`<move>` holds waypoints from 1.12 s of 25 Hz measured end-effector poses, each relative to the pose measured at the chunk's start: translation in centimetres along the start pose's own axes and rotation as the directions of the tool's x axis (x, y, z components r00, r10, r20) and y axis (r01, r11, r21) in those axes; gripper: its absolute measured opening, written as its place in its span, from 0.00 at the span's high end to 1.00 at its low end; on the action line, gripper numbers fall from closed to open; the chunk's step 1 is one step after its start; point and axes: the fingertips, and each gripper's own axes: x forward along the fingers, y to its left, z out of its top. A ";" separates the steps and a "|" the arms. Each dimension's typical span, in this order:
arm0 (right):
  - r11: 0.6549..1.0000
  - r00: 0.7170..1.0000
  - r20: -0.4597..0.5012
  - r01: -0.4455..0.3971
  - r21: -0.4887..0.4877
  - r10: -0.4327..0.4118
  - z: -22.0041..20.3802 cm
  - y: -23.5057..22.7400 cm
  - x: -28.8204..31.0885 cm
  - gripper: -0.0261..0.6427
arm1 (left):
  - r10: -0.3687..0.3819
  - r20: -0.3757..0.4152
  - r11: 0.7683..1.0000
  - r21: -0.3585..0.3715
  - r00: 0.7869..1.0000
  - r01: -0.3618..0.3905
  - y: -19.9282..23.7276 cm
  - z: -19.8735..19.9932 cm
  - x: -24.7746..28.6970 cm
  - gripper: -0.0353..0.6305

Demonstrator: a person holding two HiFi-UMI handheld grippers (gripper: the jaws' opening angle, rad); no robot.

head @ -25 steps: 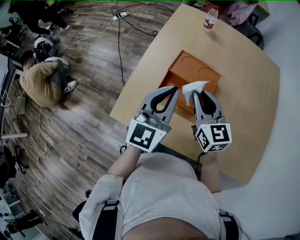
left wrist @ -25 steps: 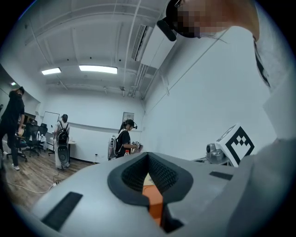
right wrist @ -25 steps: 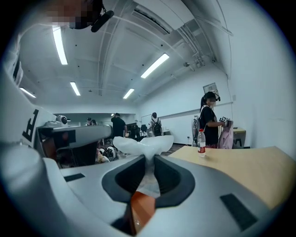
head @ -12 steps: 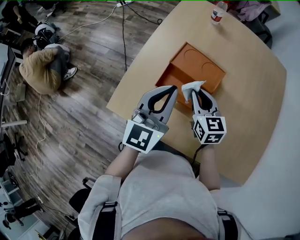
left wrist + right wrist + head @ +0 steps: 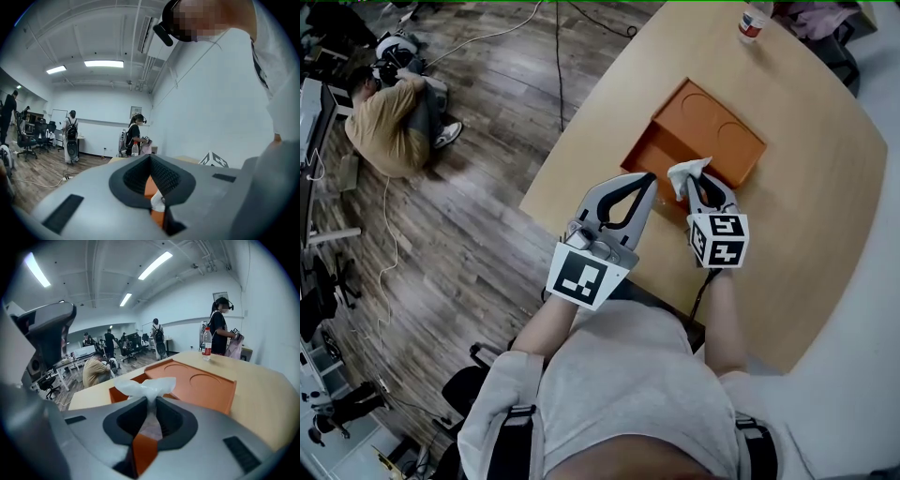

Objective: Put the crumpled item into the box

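One crumpled item (image 5: 688,172) pinched by right gripper (image 5: 694,184) at box (image 5: 717,131) edge; left gripper (image 5: 649,178) closed, empty.

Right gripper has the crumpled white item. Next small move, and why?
Probably ease the right gripper forward, over the orange box, before opening. It is shut on the crumpled item, which seems to hang at the box's near edge, short of the open compartment. The left gripper is shut, holding nothing.

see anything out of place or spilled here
Nothing stands out. The box lies open on the table, the bottle stands upright, and the right gripper pinches the wad.
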 end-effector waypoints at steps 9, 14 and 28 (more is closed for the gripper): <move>0.997 0.985 -0.173 0.011 -0.082 -0.025 -1.5 0.3 2.2 0.86 | 0.026 0.002 1.000 -0.010 1.000 -0.026 1.2 0.0 -0.6 0.93; 0.994 0.965 -0.260 -0.003 -0.112 -0.026 -2.5 1.0 3.3 0.86 | 0.036 -0.005 0.999 -0.009 0.999 -0.036 1.8 -0.2 -0.9 0.93; 0.984 0.921 -0.381 0.017 -0.179 -0.086 -4.1 1.0 5.1 0.86 | 0.063 -0.010 0.998 -0.013 0.998 -0.063 3.5 -0.4 -1.5 0.93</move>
